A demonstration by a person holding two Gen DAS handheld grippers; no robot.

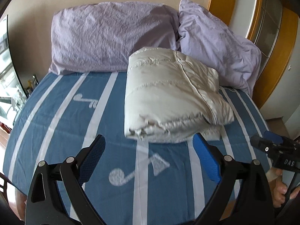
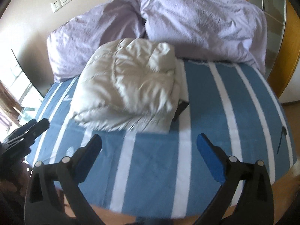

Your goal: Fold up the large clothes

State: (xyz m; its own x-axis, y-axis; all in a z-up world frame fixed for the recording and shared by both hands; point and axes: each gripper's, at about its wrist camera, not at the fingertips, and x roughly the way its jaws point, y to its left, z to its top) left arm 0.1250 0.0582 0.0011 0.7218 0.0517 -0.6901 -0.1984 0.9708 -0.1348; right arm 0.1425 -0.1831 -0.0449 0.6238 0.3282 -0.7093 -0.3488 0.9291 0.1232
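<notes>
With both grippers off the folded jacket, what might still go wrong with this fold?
1. The white puffy jacket is thick and springy; with the left gripper and right gripper both open and clear of it, the bundle may puff open.
2. Its right side overhangs loosely, so layers may slide apart.
3. It leans against the lavender pillow, so shifting that pillow may disturb the fold.
</notes>
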